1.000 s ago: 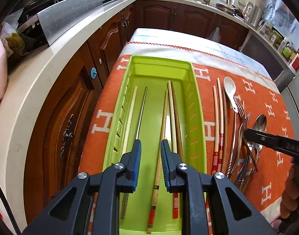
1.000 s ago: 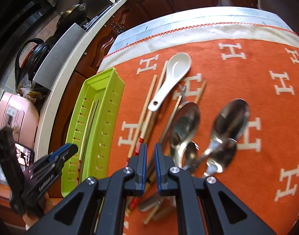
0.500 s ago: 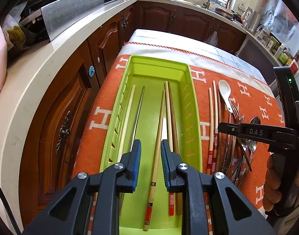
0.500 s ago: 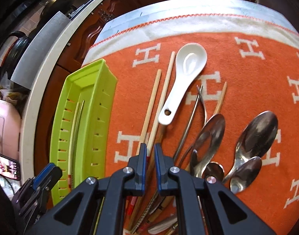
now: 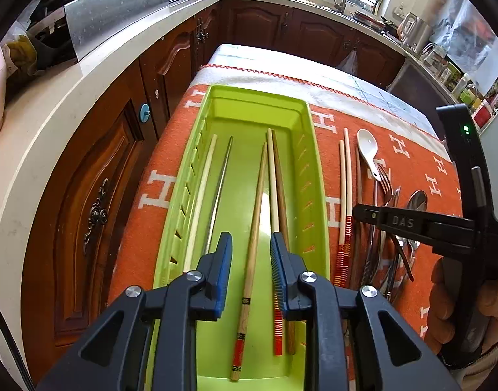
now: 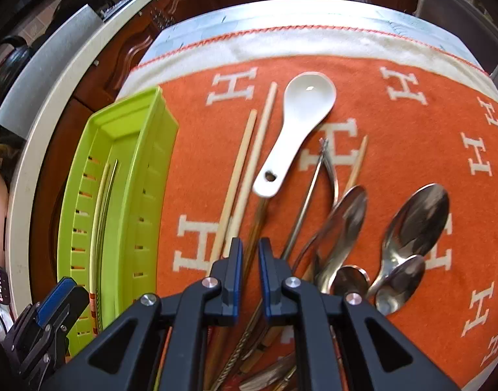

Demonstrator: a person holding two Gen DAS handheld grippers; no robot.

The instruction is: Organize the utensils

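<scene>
Five chopsticks (image 5: 256, 220) in tray (image 5: 318, 195) (right view: two) — left gripper's (image 5: 250, 240) jaws opening, empty; right gripper (image 6: 250, 245) barely parted, empty.

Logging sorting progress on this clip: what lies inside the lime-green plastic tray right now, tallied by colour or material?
In the lime-green plastic tray:
Pale cream chopstick: 1
Grey metal chopstick: 1
Light wooden chopsticks with red-banded ends: 2
Dark brown wooden chopstick: 1
Total: 5
</scene>
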